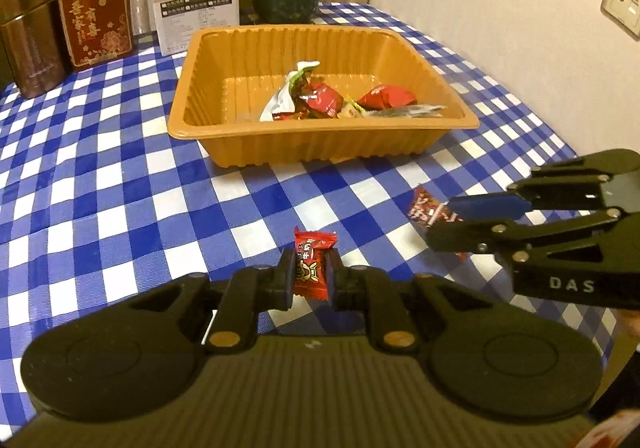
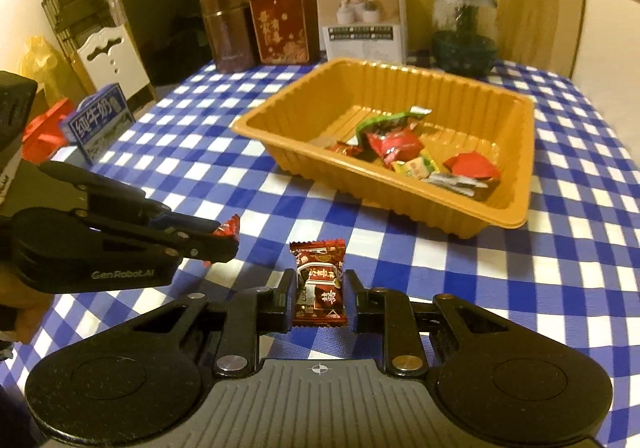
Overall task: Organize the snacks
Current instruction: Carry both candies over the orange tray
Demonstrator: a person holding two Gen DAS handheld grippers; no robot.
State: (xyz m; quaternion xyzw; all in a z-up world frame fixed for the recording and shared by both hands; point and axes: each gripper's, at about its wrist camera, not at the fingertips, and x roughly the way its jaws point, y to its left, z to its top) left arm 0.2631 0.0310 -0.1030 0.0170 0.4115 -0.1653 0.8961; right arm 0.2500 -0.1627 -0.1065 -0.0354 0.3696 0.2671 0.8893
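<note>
- Left gripper pinches a bright red wrapped candy, raised above the blue-and-white checked tablecloth.
- Right gripper clamps a dark red-brown wrapped candy.
- Ribbed orange plastic tray sits ahead, its near rim well apart from both grippers, open cloth between.
- Wrapped snacks lie inside it.

The right tool body reads "DAS". The left tool body reads "GenRobot.AI". The blue carton reads "纯牛奶".
</note>
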